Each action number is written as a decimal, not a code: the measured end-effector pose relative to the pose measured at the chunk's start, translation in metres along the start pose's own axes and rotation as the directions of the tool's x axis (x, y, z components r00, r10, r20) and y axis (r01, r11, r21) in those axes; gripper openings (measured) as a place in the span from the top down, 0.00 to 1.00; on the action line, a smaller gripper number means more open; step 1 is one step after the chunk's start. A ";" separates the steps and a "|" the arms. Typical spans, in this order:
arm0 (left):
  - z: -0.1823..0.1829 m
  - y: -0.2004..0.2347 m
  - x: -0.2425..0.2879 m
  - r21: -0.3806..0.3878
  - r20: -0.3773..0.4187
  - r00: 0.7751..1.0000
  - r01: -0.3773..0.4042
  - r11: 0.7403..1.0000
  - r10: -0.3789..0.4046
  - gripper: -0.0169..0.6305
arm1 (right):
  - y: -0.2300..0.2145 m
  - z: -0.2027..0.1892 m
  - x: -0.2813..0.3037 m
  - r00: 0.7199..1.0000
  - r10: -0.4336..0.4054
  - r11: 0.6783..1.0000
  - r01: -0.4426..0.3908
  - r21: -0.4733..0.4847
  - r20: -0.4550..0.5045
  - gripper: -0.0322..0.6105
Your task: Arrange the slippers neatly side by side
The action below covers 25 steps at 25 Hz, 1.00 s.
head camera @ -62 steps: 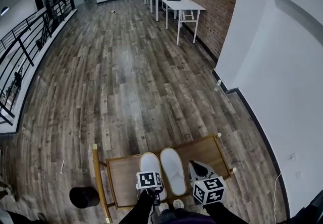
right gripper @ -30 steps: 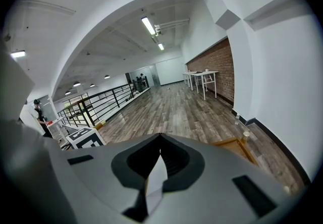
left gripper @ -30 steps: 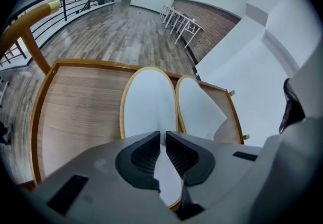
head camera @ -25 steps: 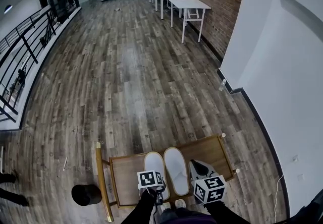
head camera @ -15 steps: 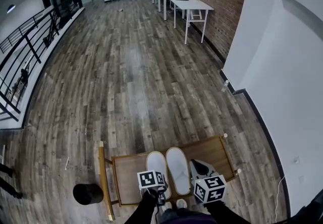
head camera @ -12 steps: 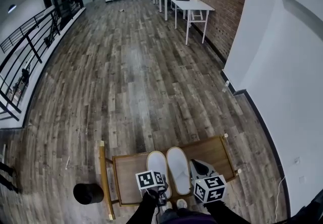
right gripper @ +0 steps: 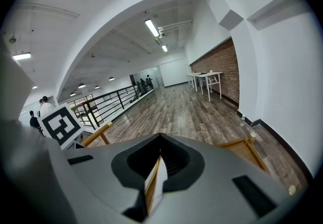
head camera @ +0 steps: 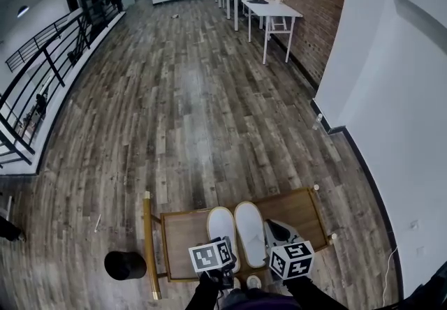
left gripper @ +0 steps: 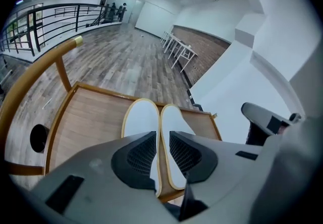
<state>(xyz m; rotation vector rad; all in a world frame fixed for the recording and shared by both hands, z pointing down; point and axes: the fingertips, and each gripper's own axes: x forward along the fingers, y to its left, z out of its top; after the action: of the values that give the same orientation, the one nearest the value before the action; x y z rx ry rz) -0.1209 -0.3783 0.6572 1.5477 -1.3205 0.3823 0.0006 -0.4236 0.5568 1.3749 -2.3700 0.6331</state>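
Two white slippers with pale yellow rims, left slipper [head camera: 222, 228] [left gripper: 140, 122] and right slipper [head camera: 250, 223] [left gripper: 174, 129], lie side by side, touching, on a wooden tray-top cart [head camera: 183, 246]. My left gripper [left gripper: 161, 140] hovers above their heels; its marker cube [head camera: 211, 255] shows over the near end of the left slipper. Its jaws have just been opening and stand slightly apart, with nothing between them. My right gripper [head camera: 271, 229] [right gripper: 160, 137] sits over the tray just right of the slippers, with its fingertips together and nothing held.
The cart has a gold handle bar [head camera: 148, 246] at its left. A round black object [head camera: 126, 264] stands on the floor beside it. A white wall [head camera: 391, 127] runs along the right, a black railing [head camera: 42, 71] along the left, and white tables [head camera: 269, 8] far off.
My left gripper has lifted off the slippers; its cube looks larger and nearer the camera. The slippers and the right gripper have stayed put. The head view has shifted slightly.
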 end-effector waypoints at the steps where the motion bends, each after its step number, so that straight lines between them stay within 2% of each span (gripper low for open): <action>1: 0.005 -0.003 -0.006 -0.004 0.028 1.000 0.008 1.000 -0.008 0.88 | 0.000 -0.001 0.000 1.000 0.002 1.000 -0.002 0.000 -0.002 0.95; 3: 0.017 -0.007 -0.017 -0.020 0.090 0.996 0.013 1.000 -0.011 0.88 | 0.000 -0.003 0.000 1.000 0.004 1.000 -0.004 0.002 -0.007 0.95; 5: 0.031 -0.004 -0.031 -0.024 0.165 0.986 -0.020 1.000 0.024 0.88 | 0.001 -0.006 0.000 1.000 0.004 1.000 -0.004 0.007 -0.014 0.95; 8: 0.049 0.002 -0.051 0.023 0.292 0.952 -0.099 0.995 0.088 0.88 | -0.001 -0.012 0.000 1.000 -0.005 1.000 0.005 0.007 -0.024 0.95; 11: 0.054 0.003 -0.064 0.056 0.388 0.915 -0.146 0.988 0.113 0.89 | -0.010 -0.021 0.001 0.999 -0.028 1.000 0.028 -0.003 -0.042 0.95; 14: 0.046 0.001 -0.067 0.036 0.413 0.904 -0.132 0.991 0.105 0.89 | -0.020 -0.035 0.006 0.996 -0.038 0.999 0.037 -0.013 -0.085 0.95; 15: 0.042 0.001 -0.067 0.027 0.413 0.905 -0.126 0.992 0.104 0.90 | -0.022 -0.041 0.009 0.994 -0.038 0.999 0.037 -0.018 -0.105 0.95; 16: 0.038 0.002 -0.066 0.021 0.411 0.906 -0.123 0.992 0.103 0.96 | -0.024 -0.047 0.012 0.991 -0.037 0.999 0.035 -0.023 -0.126 0.95; 20: 0.025 0.006 -0.064 0.033 0.396 0.911 -0.136 0.990 0.112 0.97 | -0.026 -0.076 0.024 0.975 -0.015 0.998 0.002 -0.058 -0.221 0.95; 22: 0.021 0.012 -0.067 0.027 0.399 0.907 -0.160 0.987 0.136 0.97 | -0.023 -0.100 0.031 0.956 -0.002 0.993 -0.032 -0.110 -0.294 0.95; 25: 0.019 0.020 -0.075 0.013 0.409 0.899 -0.178 0.984 0.158 0.97 | -0.021 -0.143 0.036 0.910 0.004 0.982 -0.081 -0.169 -0.416 0.95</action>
<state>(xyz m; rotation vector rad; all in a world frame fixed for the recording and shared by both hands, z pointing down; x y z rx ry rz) -0.1713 -0.3515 0.6017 1.6152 -1.7892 0.2037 0.0095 -0.3837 0.7002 0.9960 -2.0604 0.6283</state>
